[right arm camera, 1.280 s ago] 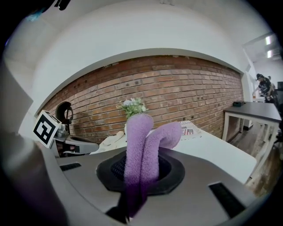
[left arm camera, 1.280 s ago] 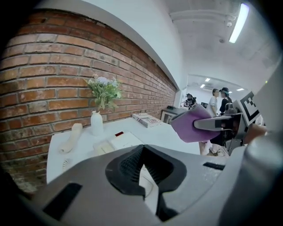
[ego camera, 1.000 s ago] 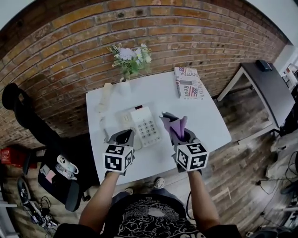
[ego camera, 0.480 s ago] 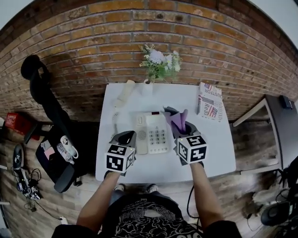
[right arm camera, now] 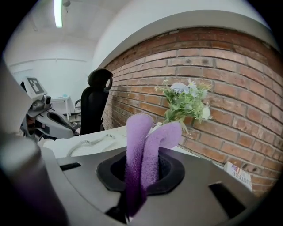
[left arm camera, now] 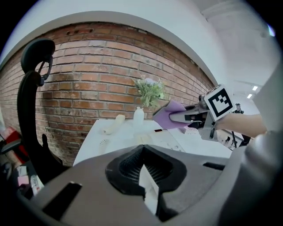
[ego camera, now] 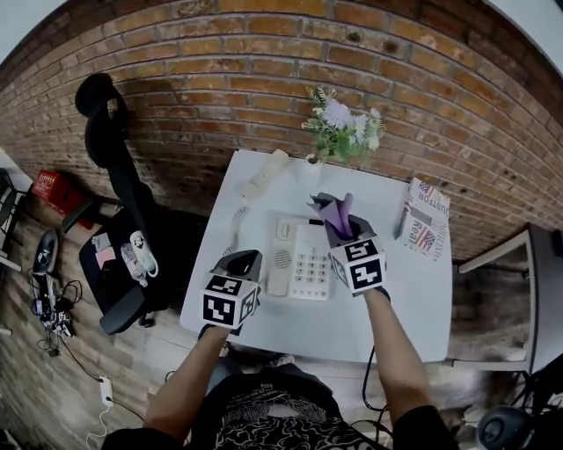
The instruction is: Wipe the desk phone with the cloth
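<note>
Soft, even indoor light, a bright ceiling strip (right arm camera: 58, 12); fisheye bending, dark corners, blurred foreground.

The newspaper (ego camera: 426, 226) at the right of the tabletop (ego camera: 396, 299) carries large letters, roughly "USTOR". Its finer print is unreadable, and so are the digits on the phone (ego camera: 303, 257) keys.

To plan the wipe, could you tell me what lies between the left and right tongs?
The desk phone lies between the left tongs and the right tongs, which grip the purple cloth; the head view shows it.
</note>
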The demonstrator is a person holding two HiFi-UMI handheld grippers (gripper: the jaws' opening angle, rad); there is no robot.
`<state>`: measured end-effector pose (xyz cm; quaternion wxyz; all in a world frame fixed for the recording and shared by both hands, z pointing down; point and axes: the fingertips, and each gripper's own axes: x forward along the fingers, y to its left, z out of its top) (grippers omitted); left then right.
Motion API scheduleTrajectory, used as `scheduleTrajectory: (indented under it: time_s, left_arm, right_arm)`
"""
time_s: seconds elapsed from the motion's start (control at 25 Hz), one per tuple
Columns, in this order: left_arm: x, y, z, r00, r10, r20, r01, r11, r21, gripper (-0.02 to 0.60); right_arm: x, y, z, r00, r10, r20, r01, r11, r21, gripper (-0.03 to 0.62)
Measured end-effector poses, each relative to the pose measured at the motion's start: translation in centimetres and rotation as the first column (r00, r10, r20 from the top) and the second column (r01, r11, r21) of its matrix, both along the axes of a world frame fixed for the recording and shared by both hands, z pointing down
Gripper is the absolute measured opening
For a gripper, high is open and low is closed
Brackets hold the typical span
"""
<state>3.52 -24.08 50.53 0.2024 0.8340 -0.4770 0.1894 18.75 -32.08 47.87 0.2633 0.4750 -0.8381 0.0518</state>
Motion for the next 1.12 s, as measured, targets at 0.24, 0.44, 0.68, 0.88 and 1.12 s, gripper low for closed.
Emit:
scheduleTrajectory:
  time_s: [0.24, 0.44, 0.68, 0.88, 1.12]
  left_arm:
    - [-0.3, 0.4, 0.7, 0.999, -0.039, -0.003, 0.039, 0.999, -0.026, 0.006]
    - [-0.1, 1.0, 0.6, 1.0, -0.024, -0.002, 0.024, 0.999, -0.024, 0.006]
    - [-0.9, 2.5, 0.4, 1.0, -0.004, -0.01, 0.004, 0.999, -0.032, 0.006]
    - [-1.3, 3.7, 0.0, 1.0, 0.026, -0.014, -0.026, 0.999, -0.026, 0.006]
    - [-2.0, 5.1, 0.0, 0.998, 0.048, -0.028, -0.049, 0.998, -0.032, 0.006]
  right_arm:
    - [-2.7, -0.3, 2.7, 0.979, -0.131, -0.158, 0.129, 0.991, -0.021, 0.048]
    - [-3.3, 0.8, 4.4, 0.978, -0.145, -0.153, 0.138, 0.989, -0.056, 0.048]
    - [-3.7, 2.6, 5.3, 0.981, -0.127, -0.146, 0.114, 0.989, -0.093, 0.048]
    - [-3.8, 4.5, 6.3, 0.984, -0.105, -0.146, 0.088, 0.989, -0.115, 0.048]
    - [-4.4, 6.9, 7.0, 0.992, -0.072, -0.107, 0.054, 0.986, -0.16, 0.048]
